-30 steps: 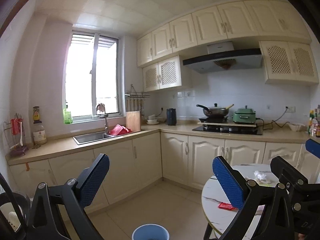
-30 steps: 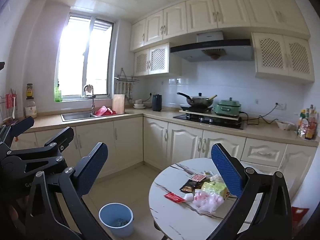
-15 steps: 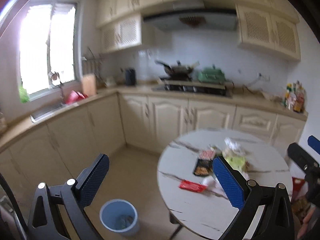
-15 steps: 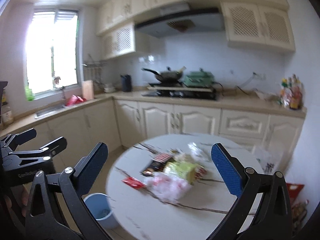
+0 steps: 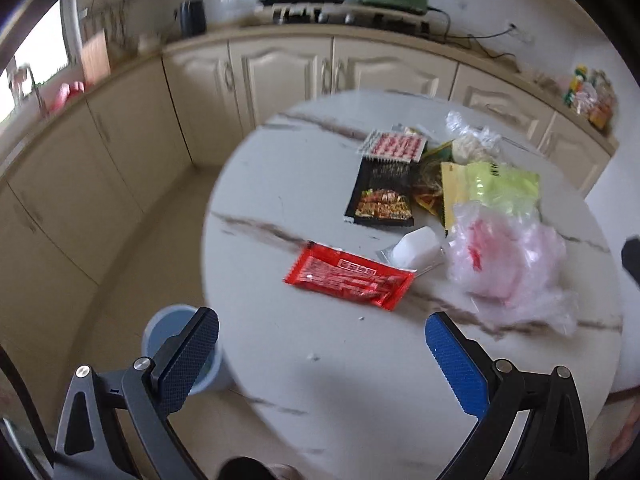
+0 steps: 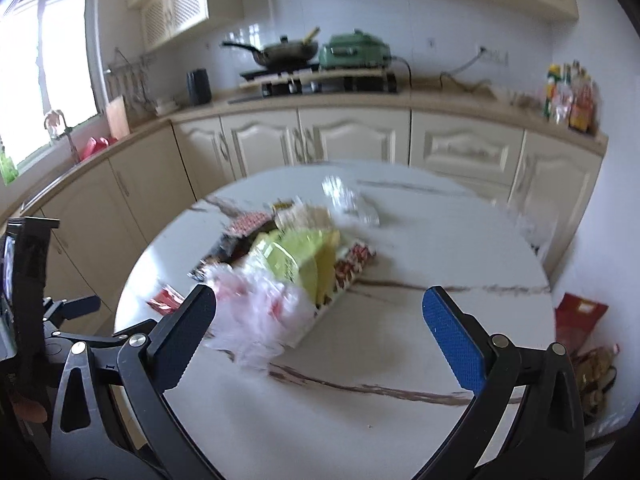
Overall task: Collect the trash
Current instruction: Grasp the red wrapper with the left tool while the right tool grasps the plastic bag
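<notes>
Left gripper (image 5: 322, 360): jaws spread wide, nothing between the pads, held above the near edge of the round marble table (image 5: 288, 168). Judged to be poised for a first pick, since no litter has been lifted.

Blue bin (image 5: 160, 330): on the floor, below and partly behind the left finger, just beside the table's edge. Its spot there suits short drops from tabletop to bin.

Red wrapper (image 5: 349, 276): flat on the table, ahead of the left gripper and between the lines of its fingers; the nearest piece, lying apart from the heap, so likely the easiest first target.

White tub (image 5: 416, 246): just beyond the red wrapper, touching its far corner.

Black food tray (image 5: 382, 194): farther ahead, flat; a red-patterned packet (image 5: 394, 146) lies against its far end.

Yellow-green bag (image 5: 490, 188): ahead and right of the left gripper, partly under the clear plastic bag.

Clear plastic bag (image 5: 508, 262): crumpled, pink-printed, ahead of the right finger of the left gripper. Thin film, probably best pinched at a fold.

Right gripper (image 6: 320, 336): jaws likewise wide apart and empty, above the table's near side. The same plastic bag sits just past its left finger, the yellow-green bag behind it. Motion blur hides the smaller pieces here.
</notes>
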